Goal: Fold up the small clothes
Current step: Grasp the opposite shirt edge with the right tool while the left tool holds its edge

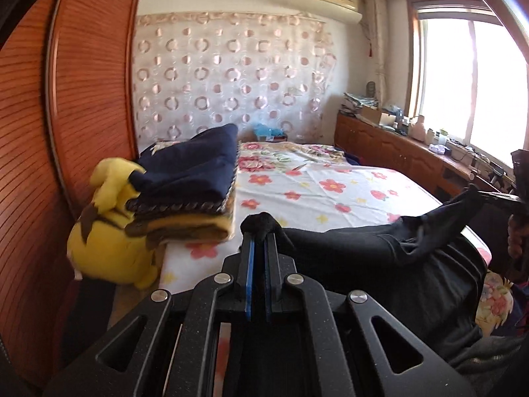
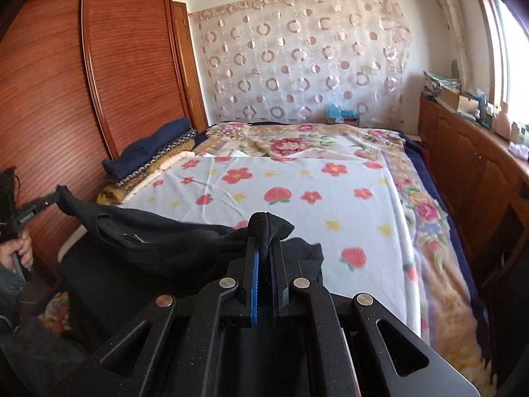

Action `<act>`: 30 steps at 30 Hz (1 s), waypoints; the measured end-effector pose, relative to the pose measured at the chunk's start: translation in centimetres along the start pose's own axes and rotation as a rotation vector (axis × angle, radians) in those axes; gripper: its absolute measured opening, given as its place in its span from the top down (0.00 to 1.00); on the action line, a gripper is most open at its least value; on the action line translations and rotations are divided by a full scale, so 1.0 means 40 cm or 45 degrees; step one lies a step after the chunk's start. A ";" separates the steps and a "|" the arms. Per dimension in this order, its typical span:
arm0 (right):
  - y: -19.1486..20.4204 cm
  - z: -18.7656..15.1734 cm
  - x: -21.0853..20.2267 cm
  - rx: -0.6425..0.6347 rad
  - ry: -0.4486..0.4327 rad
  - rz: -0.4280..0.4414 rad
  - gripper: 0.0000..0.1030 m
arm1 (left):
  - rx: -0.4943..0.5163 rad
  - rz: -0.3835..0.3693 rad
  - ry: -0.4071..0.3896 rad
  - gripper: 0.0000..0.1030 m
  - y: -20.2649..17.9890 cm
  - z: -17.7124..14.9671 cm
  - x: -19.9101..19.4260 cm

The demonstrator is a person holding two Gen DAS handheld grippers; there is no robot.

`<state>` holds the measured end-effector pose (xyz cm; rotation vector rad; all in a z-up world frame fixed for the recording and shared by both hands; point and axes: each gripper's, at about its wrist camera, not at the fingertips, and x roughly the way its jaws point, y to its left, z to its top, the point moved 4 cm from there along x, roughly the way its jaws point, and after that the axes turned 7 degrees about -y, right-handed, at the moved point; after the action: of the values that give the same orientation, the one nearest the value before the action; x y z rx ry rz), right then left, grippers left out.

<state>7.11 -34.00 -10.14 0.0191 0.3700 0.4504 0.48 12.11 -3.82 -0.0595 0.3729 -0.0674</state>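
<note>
Floral bed (image 2: pixel 297 182); black garment (image 2: pixel 148 241) partly hidden behind both tools.

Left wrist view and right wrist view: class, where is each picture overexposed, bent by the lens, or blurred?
Left wrist view: the window is blown out white, the wardrobe bows in a curve, and the yellow plush toy looks soft. Right wrist view: glare washes the window at the right edge, the wardrobe curves, and the black garment loses detail in shadow.

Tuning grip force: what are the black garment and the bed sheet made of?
Black garment: looks like soft matte knit, maybe cotton jersey; it drapes and bunches limply between the fingers. Bed sheet: thin woven printed fabric, probably cotton; shows sharp creases and a flat flower print.
</note>
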 end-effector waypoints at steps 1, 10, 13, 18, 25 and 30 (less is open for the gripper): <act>0.002 -0.002 -0.017 0.003 -0.007 0.002 0.95 | -0.007 0.005 0.000 0.95 0.000 -0.010 -0.011; 0.031 -0.012 -0.059 -0.039 0.100 0.018 0.95 | 0.006 0.004 0.033 0.95 -0.003 -0.050 -0.056; 0.020 -0.047 -0.035 -0.052 0.154 -0.013 0.95 | -0.017 0.003 0.102 0.95 -0.003 -0.089 -0.017; 0.014 -0.087 -0.009 -0.055 0.205 -0.055 0.95 | 0.015 0.023 0.136 0.92 -0.016 -0.110 0.002; 0.022 -0.058 -0.018 -0.080 0.185 -0.070 0.91 | 0.002 0.031 0.099 0.65 0.005 -0.080 -0.018; 0.022 -0.042 -0.057 -0.124 0.145 -0.093 0.91 | 0.016 0.001 0.175 0.52 0.017 -0.067 0.034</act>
<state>4.25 -34.28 -10.84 -0.1148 0.4588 0.3980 0.81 12.54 -6.87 -0.0421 0.5098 -0.0730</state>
